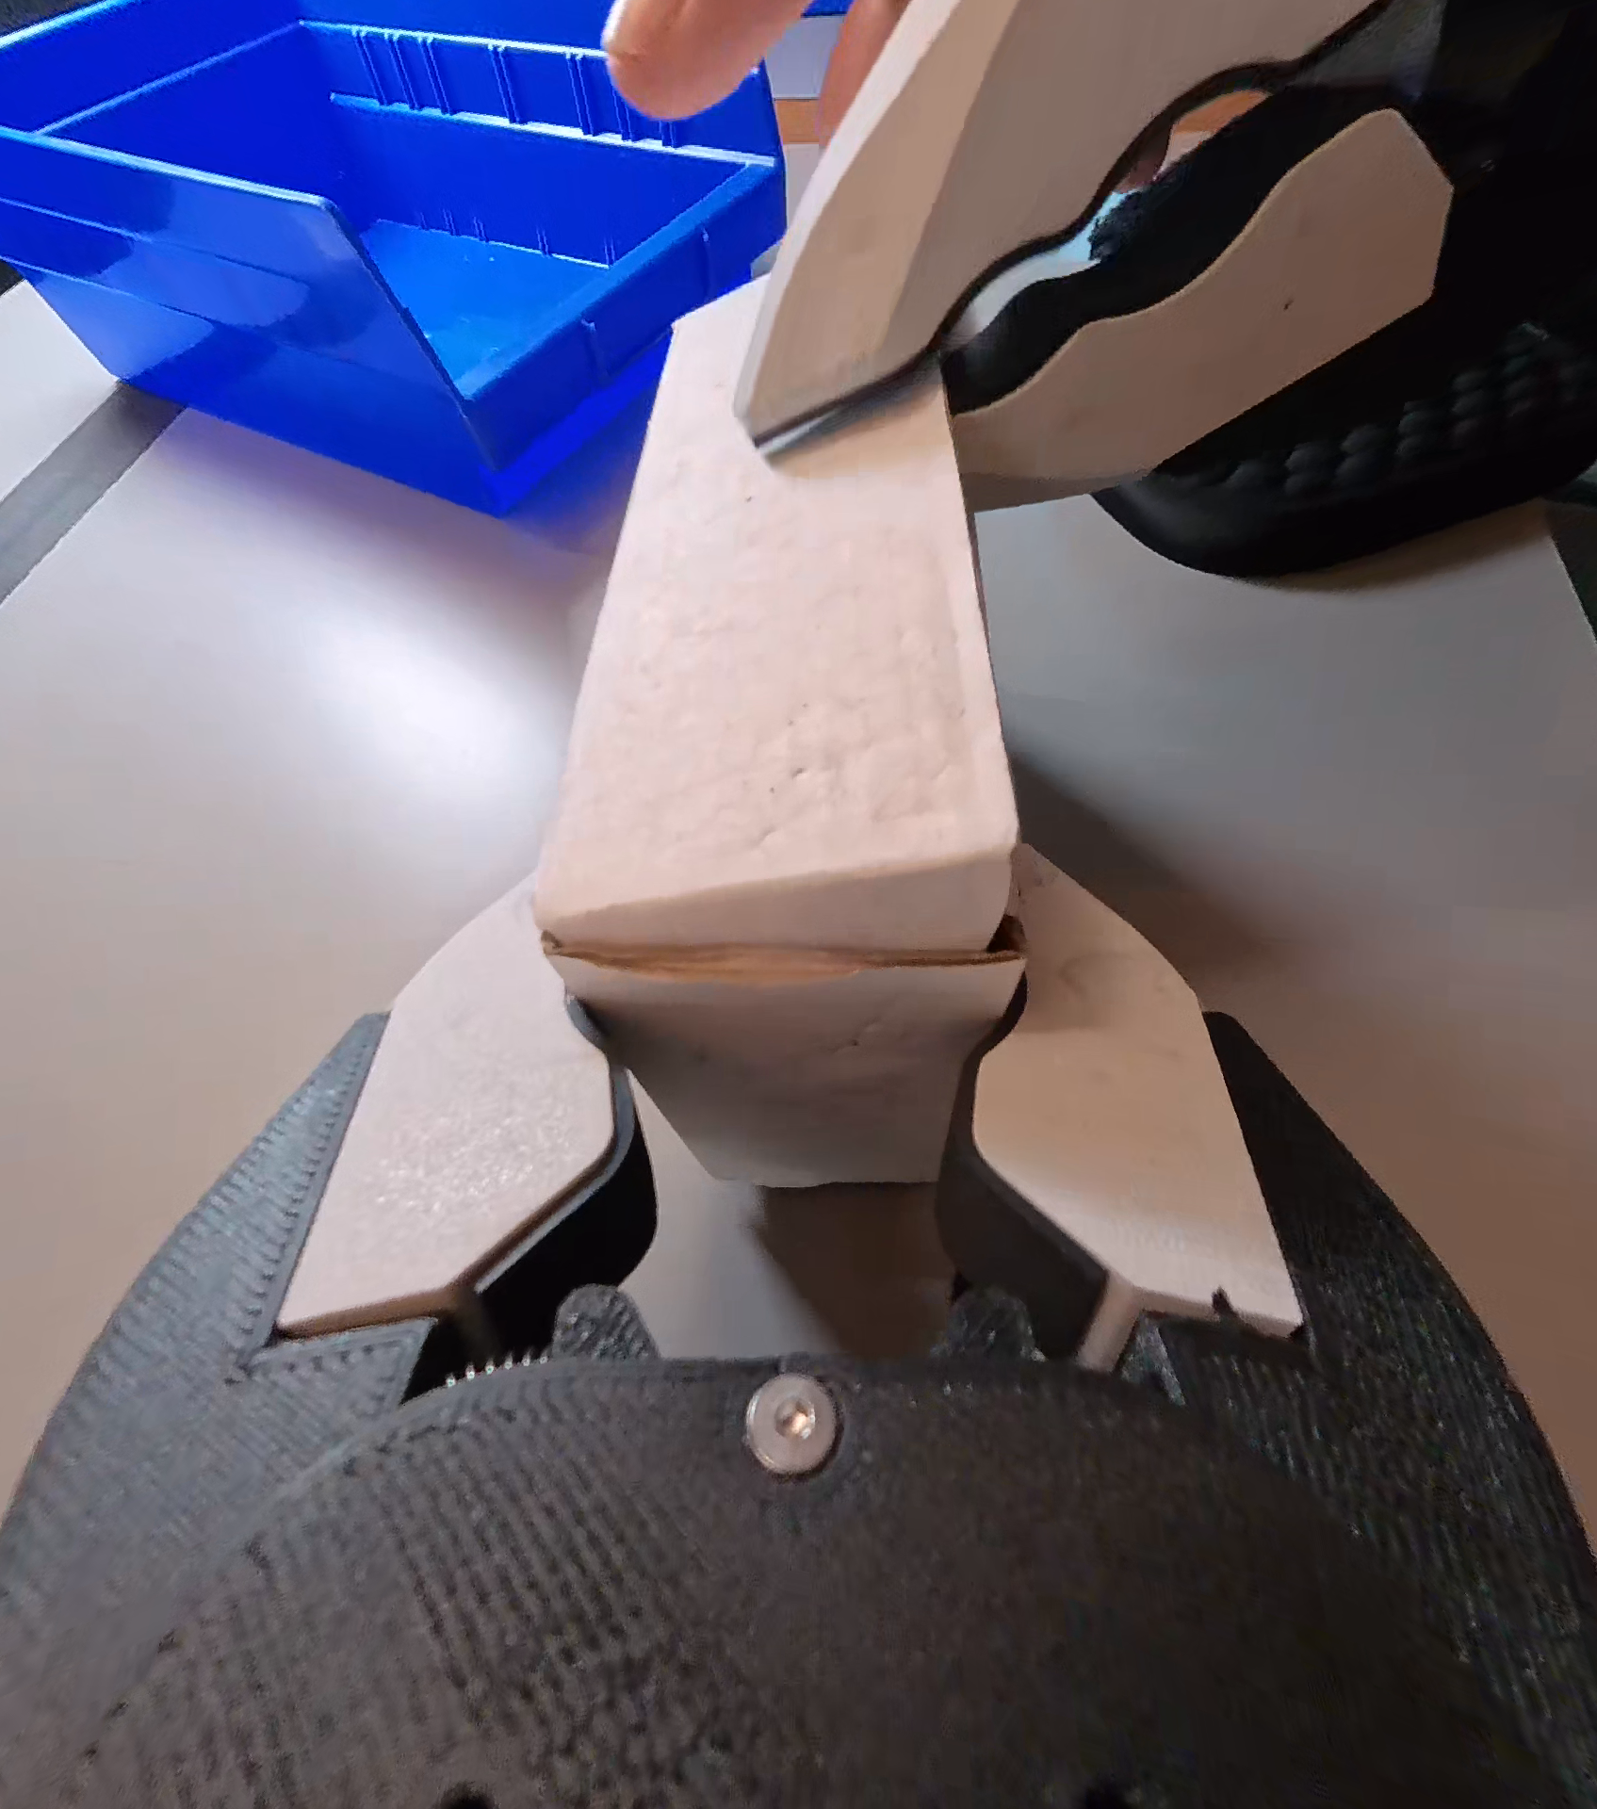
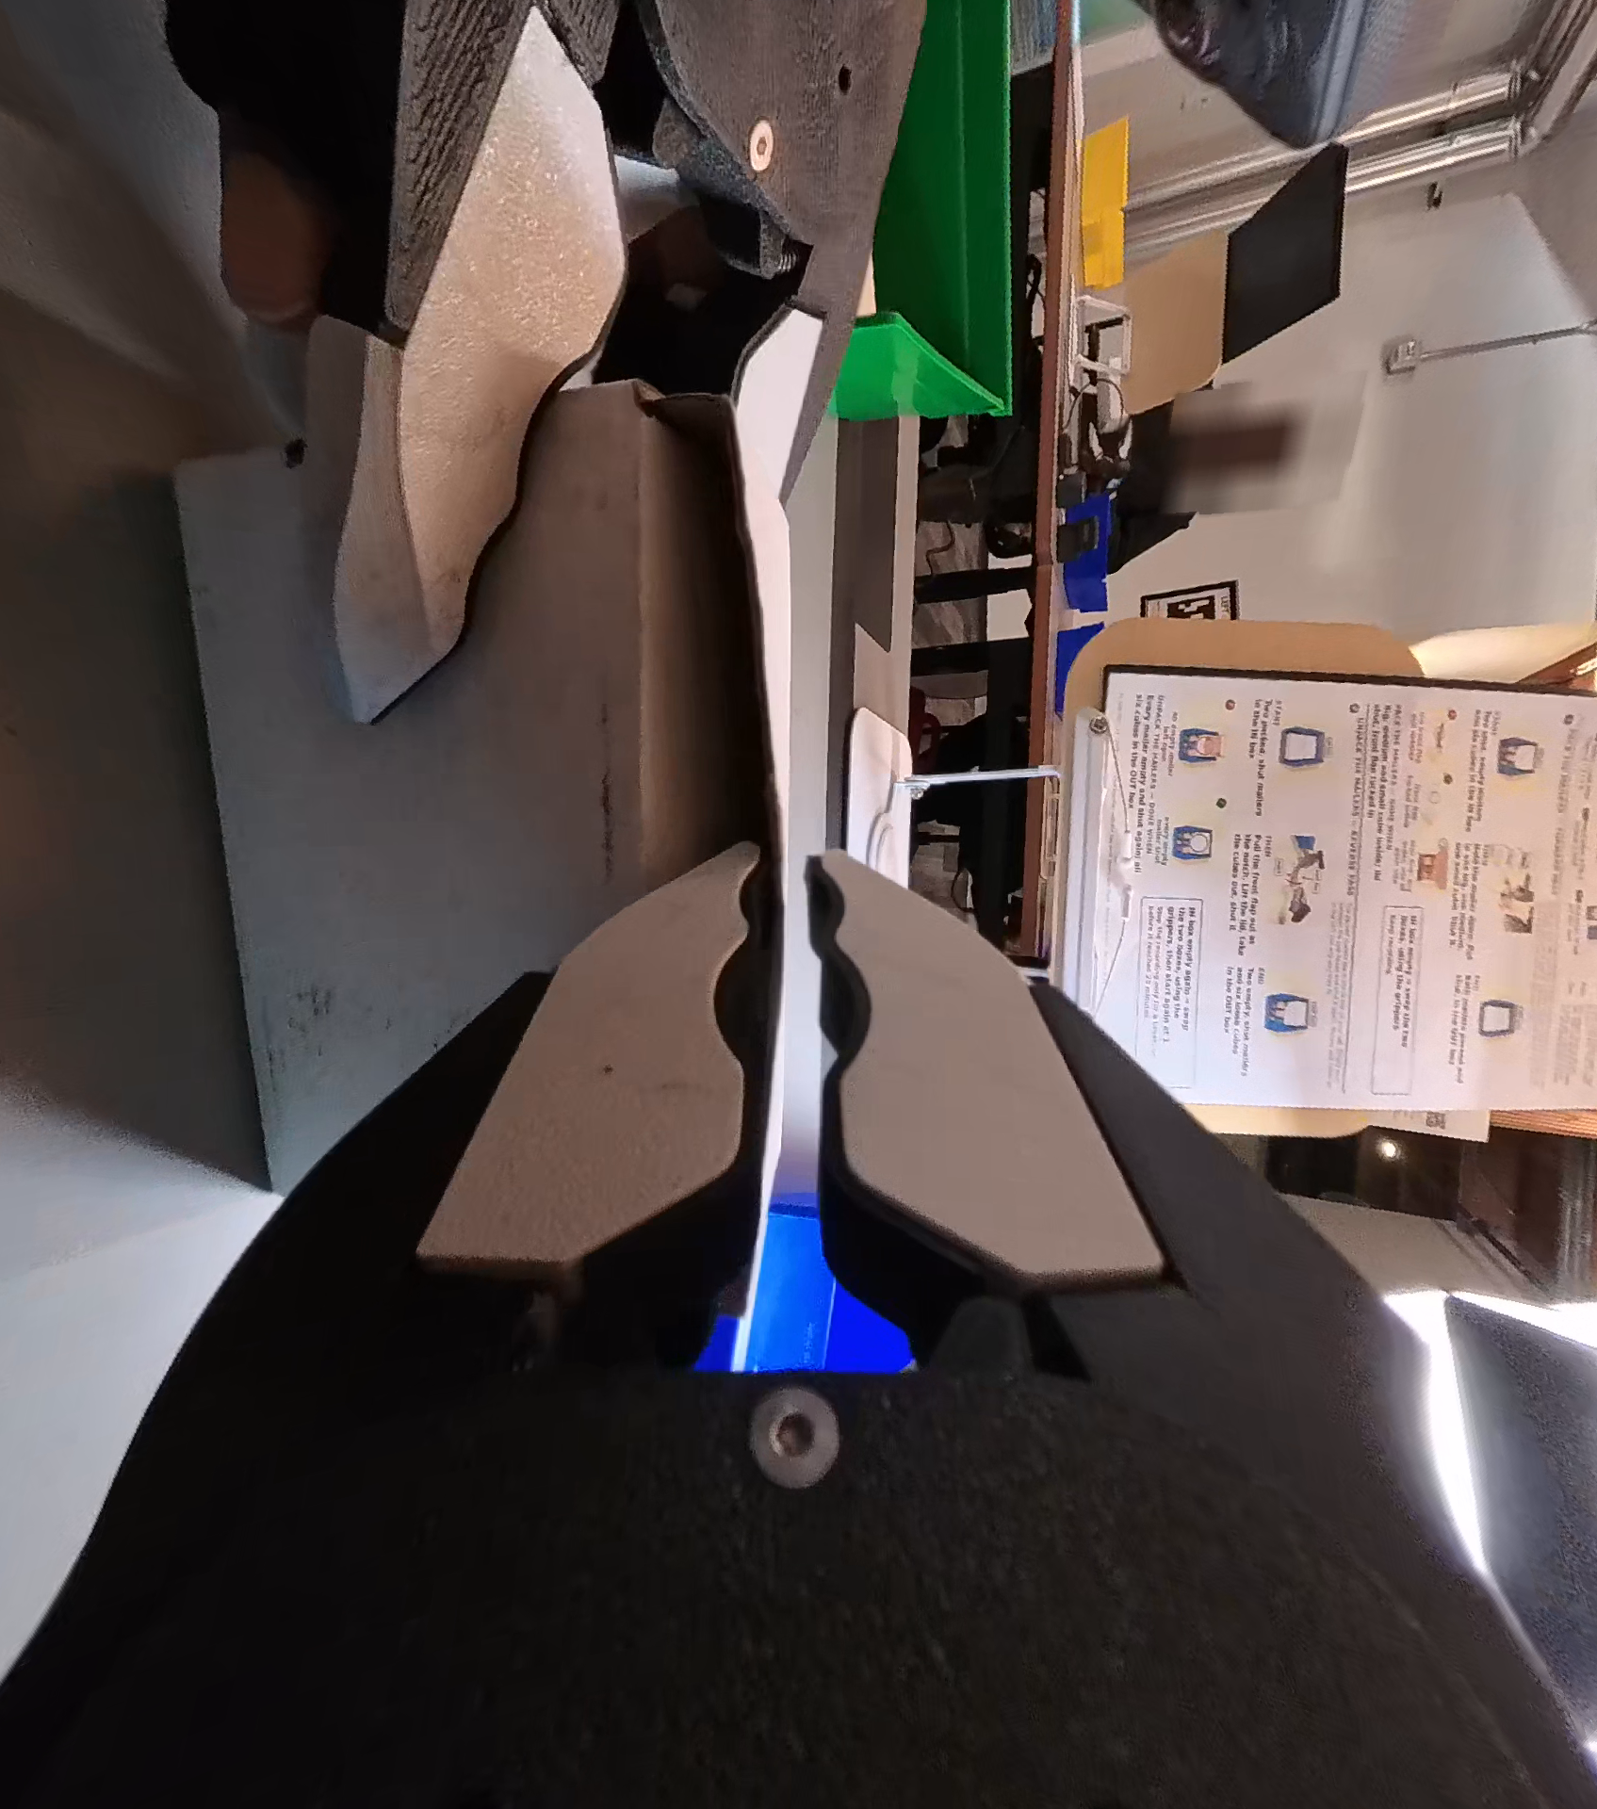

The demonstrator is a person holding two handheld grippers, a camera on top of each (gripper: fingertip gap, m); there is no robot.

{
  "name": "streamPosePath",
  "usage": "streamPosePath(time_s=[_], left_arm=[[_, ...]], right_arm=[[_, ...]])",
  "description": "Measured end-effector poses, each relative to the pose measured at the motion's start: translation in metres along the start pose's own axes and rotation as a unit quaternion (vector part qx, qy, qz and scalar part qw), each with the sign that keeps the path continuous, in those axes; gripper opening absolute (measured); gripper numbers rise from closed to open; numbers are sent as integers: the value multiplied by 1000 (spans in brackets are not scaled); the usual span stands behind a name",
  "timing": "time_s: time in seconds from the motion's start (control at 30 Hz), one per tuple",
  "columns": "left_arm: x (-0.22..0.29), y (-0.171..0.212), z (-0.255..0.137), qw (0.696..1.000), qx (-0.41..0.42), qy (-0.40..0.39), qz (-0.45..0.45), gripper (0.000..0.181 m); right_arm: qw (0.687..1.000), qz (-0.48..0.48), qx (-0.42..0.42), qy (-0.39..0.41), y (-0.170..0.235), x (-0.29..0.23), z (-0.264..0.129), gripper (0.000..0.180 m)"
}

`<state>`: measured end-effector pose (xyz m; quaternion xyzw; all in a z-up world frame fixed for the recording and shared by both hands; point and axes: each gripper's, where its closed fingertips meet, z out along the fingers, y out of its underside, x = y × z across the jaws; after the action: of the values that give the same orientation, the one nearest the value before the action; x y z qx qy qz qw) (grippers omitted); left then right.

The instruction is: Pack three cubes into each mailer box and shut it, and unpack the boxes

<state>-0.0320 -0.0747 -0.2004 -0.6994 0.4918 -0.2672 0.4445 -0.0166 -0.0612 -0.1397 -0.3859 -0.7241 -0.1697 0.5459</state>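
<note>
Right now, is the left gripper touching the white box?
Touching. In the left wrist view, the left gripper has a finger pressed against each side of the white mailer box, with no gap showing.

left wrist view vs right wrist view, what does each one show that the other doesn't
Only the left wrist view shows the whole blue bin on the grey table and the closed near end of the white mailer box. Only the right wrist view shows a green bin and an instruction sheet. Both show the mailer box, the left gripper clamping its near end and the right gripper pinching a thin edge at its far end.
</note>
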Motion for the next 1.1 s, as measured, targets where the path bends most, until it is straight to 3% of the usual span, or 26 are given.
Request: streamPosePath(time_s=[0.03,0.23,0.47,0.6,0.73,0.83,0.93,1.0,1.1], left_arm=[[1,0,0,1000,-1,-2,5,71],[-2,-2,0,998,3,-20,64,71],[-19,-9,-4,970,26,-116,210,74],[-36,1,-16,981,16,-119,150,84],[-25,-15,-39,997,74,-31,20,86],[-27,-40,-55,985,143,-16,-96,73],[-36,-39,-45,969,152,-35,-191,71],[-38,-27,-34,972,124,-57,-193,69],[-39,-7,-26,985,66,-92,-127,63]], right_arm=[[1000,1,1,-2,0,-1,0,1],[997,64,16,-31,-1,4,-4,2],[978,153,40,-134,-4,16,-13,3],[981,159,16,-114,11,35,-10,2],[983,161,-1,-88,16,49,-12,2],[988,140,-21,-57,17,52,-10,2],[989,133,-19,-56,8,38,-3,2],[989,134,-9,-70,-1,27,0,2],[984,151,12,-88,-11,23,-2,1]])
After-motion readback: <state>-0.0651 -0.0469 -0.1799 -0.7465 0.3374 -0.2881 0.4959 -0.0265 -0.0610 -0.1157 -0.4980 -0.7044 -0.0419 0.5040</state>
